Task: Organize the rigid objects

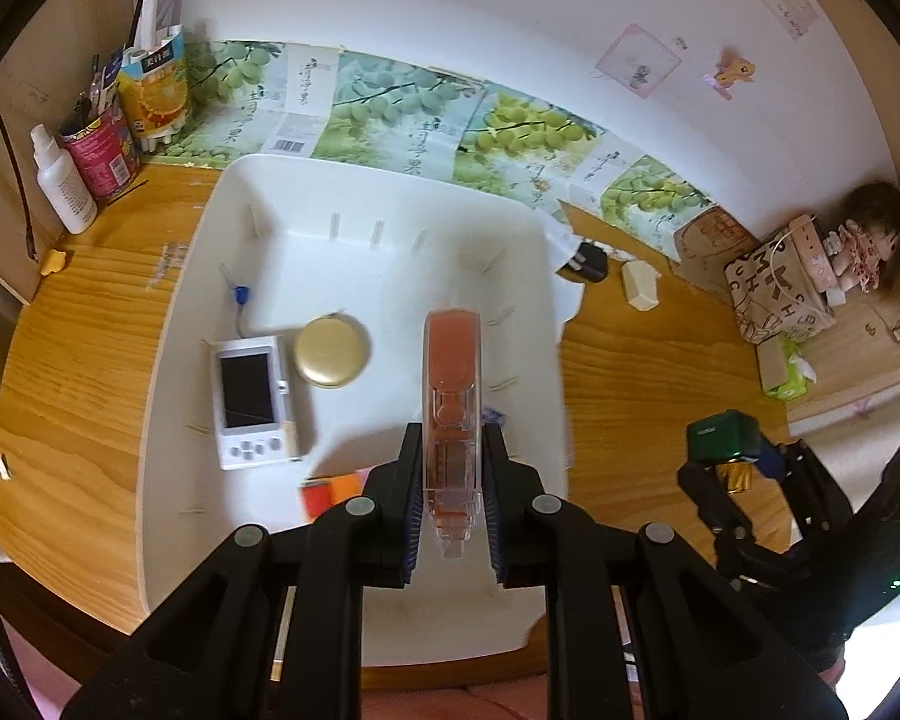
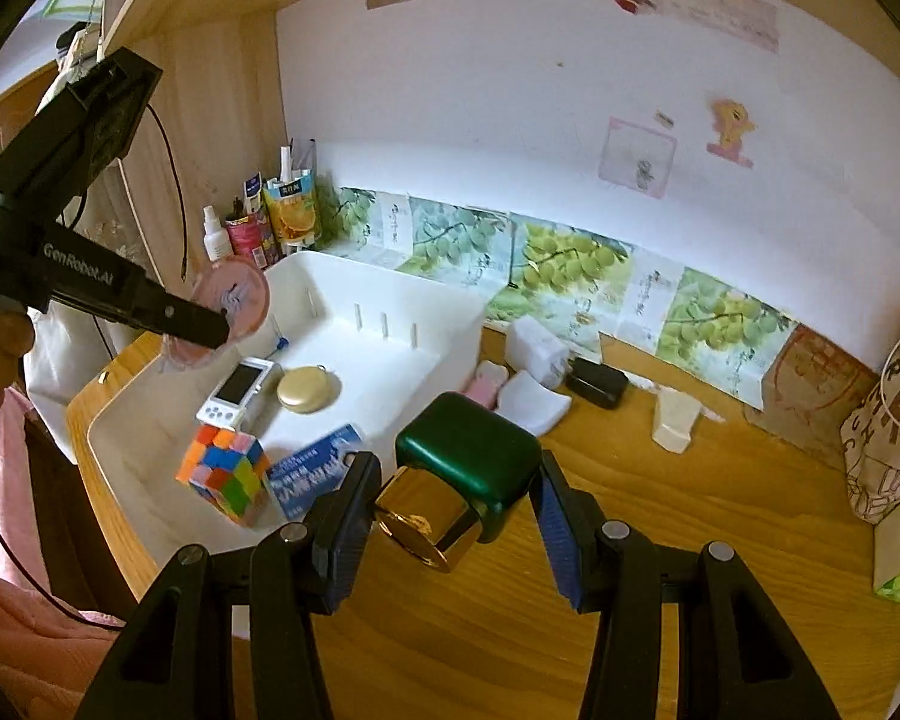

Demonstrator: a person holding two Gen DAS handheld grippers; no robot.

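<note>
Pink translucent case (image 1: pixel 452 396) is clamped in the left gripper (image 1: pixel 453 480) above the white bin (image 1: pixel 390 192), while a green bottle (image 2: pixel 471 450) is held between the right gripper (image 2: pixel 456 516) fingers.

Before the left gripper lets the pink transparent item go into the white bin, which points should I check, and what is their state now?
1. Left gripper clamps the pink item: ok.
2. Item is over the white bin: ok.
3. Bare bin floor below it, apart from the gold compact and white player: ok.
4. Height above the floor: cannot tell.
5. Right gripper with the green bottle stays outside the bin: ok.
</note>
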